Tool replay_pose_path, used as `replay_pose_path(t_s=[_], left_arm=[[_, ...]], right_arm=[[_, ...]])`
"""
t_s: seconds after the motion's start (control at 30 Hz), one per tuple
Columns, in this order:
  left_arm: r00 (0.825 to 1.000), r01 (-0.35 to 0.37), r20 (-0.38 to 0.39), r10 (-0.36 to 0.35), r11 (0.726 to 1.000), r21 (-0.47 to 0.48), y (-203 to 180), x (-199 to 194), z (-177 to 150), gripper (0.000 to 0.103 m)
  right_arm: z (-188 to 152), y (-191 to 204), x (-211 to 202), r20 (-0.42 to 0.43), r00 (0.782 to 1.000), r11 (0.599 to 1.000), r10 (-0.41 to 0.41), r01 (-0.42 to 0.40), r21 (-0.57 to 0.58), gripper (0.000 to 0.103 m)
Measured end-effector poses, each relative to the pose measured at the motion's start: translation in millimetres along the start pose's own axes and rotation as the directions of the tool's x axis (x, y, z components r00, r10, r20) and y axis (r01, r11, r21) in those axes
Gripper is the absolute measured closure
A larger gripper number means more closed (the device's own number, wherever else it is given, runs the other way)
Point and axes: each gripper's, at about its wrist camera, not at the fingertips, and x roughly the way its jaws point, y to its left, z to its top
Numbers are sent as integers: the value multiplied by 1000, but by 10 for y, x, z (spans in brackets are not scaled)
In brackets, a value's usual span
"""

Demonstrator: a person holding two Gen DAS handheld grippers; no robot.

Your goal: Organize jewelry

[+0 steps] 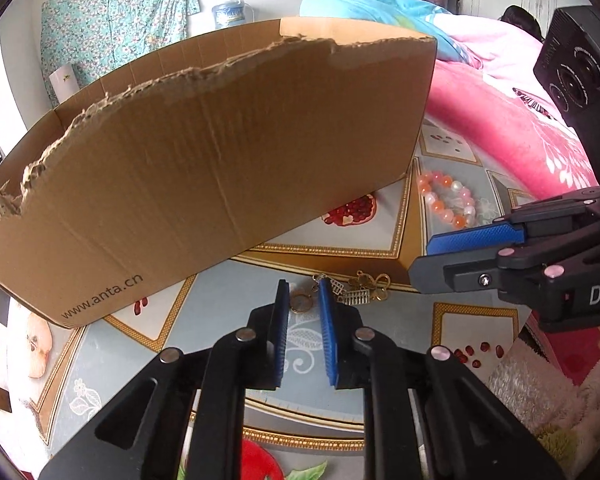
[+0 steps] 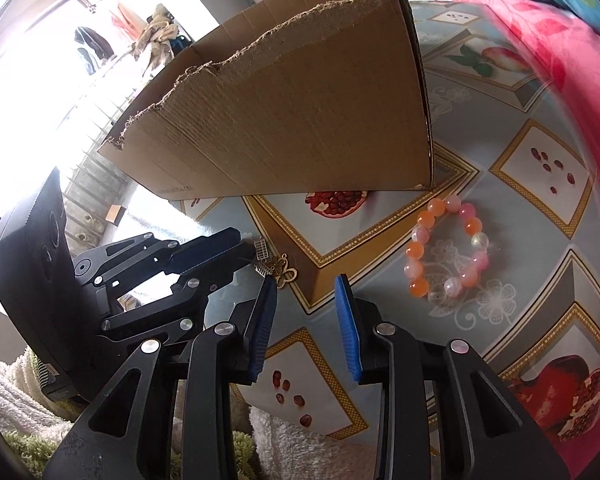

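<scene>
Beside the cardboard box [image 1: 204, 168], my left gripper [image 1: 304, 300], fingers narrowed around the bronze charm pendant [image 1: 356, 288] but gripping nothing yet, should seat its ring squarely before pinching; right gripper [image 2: 306, 292] idles part-open, empty.

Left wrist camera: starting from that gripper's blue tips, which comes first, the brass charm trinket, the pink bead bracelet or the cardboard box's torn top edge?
From the left gripper:
1. Brass charm trinket, right at the tips, its ring between them and the charms just to the right.
2. Pink bead bracelet, farther off to the right on the patterned tabletop.
3. Torn top edge of the cardboard box, highest and farthest, above left.
</scene>
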Motion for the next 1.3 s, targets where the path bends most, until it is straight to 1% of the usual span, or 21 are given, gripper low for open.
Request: replay_pose_path(t_s=[0.17, 0.23, 0.47, 0.6, 0.7, 0.8, 0.87, 0.93, 0.97, 1.17, 1.3], left_arm=[[1000, -5, 10, 5, 1000, 10, -55, 33, 24, 89], [1000, -4, 15, 3, 1000, 11, -56, 25, 7, 91], [999, -28, 32, 27, 999, 34, -86, -3, -46, 91], [999, -20, 32, 20, 1000, 14, -67, -18, -67, 92], [999, -20, 26, 20, 1000, -7, -11, -35, -77, 92], [999, -30, 24, 31, 999, -37, 75, -77, -108, 92], [999, -43, 20, 44, 997, -57, 136, -101, -141, 92], [998, -58, 14, 59, 995, -77, 194, -116, -177, 92], [998, -64, 11, 65, 994, -86, 218, -122, -190, 92], [997, -79, 11, 80, 990, -121, 316, -165, -247, 92], [997, -76, 18, 79, 989, -123, 339, -173, -271, 92]], right_arm=[[2, -33, -8, 1, 1000, 1000, 1, -1, 7, 73], [1, -41, -18, 2, 1000, 1000, 0, 0, 7, 73], [-7, -36, -98, 19, 1000, 1000, -14, 14, -1, 73], [-25, 3, -156, 34, 999, 1000, -25, 25, -17, 74], [-46, 77, -183, 47, 998, 998, -42, 44, -55, 74], [-71, 161, -179, 53, 996, 989, -76, 82, -123, 74], [-79, 218, -124, 45, 994, 980, -102, 108, -166, 75], [-77, 257, -61, 32, 992, 971, -124, 128, -201, 82], [-74, 278, -36, 28, 991, 967, -131, 134, -217, 82], [-52, 379, 69, 23, 988, 945, -153, 153, -288, 82], [-32, 420, 138, 26, 980, 924, -197, 195, -328, 82]])
